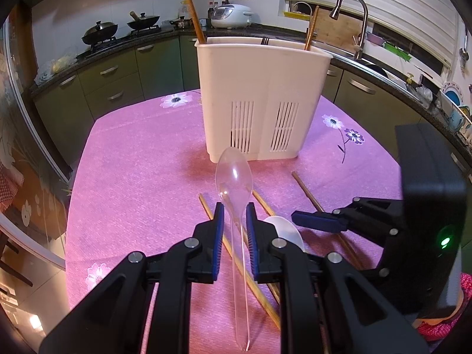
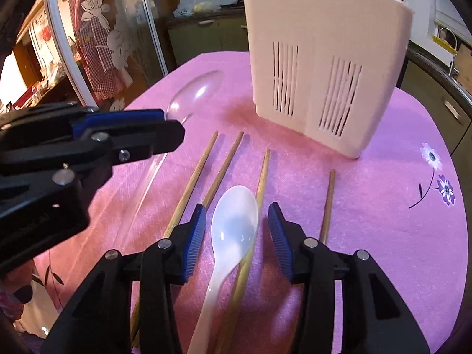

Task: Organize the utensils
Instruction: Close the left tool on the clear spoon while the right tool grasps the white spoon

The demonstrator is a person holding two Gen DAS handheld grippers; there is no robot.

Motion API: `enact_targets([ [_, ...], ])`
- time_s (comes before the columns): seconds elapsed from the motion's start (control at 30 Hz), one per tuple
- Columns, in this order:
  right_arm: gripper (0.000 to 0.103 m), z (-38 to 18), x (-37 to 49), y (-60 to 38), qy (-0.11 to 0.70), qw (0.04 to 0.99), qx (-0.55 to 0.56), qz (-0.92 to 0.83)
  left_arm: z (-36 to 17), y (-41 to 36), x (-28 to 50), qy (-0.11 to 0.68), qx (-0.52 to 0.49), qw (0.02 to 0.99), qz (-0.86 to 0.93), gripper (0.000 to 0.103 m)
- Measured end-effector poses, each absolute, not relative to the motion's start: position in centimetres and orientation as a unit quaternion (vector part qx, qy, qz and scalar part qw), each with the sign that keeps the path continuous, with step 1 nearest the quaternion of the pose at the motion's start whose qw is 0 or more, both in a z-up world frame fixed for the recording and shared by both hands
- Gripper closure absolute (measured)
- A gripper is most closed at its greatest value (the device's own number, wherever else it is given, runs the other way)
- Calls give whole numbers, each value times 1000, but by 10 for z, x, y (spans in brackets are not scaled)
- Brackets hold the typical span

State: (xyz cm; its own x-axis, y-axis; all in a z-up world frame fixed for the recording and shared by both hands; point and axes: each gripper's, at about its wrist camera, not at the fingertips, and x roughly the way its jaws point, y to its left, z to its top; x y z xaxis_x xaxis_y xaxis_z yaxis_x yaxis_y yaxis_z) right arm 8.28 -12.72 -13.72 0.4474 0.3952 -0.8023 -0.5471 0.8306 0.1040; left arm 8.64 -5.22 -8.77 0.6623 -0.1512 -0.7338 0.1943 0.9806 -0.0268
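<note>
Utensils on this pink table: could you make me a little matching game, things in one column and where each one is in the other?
Things:
1. clear spoon
2. white spoon
3. chopsticks on the cloth
4. white holder

Places:
A. standing upright at the far side of the table, with a few sticks already poking out of its top
B. lying flat in a row on the pink cloth
C. clamped by its handle in the left gripper, bowl raised
D. lying on the table between the open jaws of the right gripper, not gripped

Pairs: 1-C, 2-D, 3-B, 4-A
</note>
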Motion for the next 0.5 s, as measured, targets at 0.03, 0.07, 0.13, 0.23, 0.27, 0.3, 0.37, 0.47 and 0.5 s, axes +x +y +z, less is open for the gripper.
enact_targets([
  [0.03,60,-139,83,-127,447,846,-86,278,-88,-52,87,400,27,911,-95,88],
  [0.07,72,-141,83,-127,448,846,-88,276,-88,-52,87,400,27,911,-95,88],
  [0.13,93,-141,81,-126,440,853,-104,260,-88,-52,87,401,27,911,-95,88],
  [0.23,96,-137,79,-129,436,856,-102,258,-89,-51,88,402,27,910,-95,88],
  [0.27,97,-136,79,-131,434,858,-100,256,-89,-51,88,403,26,910,-95,88],
  [0.3,97,-134,78,-135,431,861,-94,254,-89,-51,88,402,26,910,-95,88],
  [0.37,97,-129,78,-142,425,866,-81,252,-89,-52,89,401,26,910,-96,88],
  [0.47,97,-118,75,-155,407,877,-57,249,-87,-53,88,400,26,911,-98,88],
  [0.5,97,-114,74,-159,399,881,-49,248,-87,-53,88,399,25,911,-99,88],
])
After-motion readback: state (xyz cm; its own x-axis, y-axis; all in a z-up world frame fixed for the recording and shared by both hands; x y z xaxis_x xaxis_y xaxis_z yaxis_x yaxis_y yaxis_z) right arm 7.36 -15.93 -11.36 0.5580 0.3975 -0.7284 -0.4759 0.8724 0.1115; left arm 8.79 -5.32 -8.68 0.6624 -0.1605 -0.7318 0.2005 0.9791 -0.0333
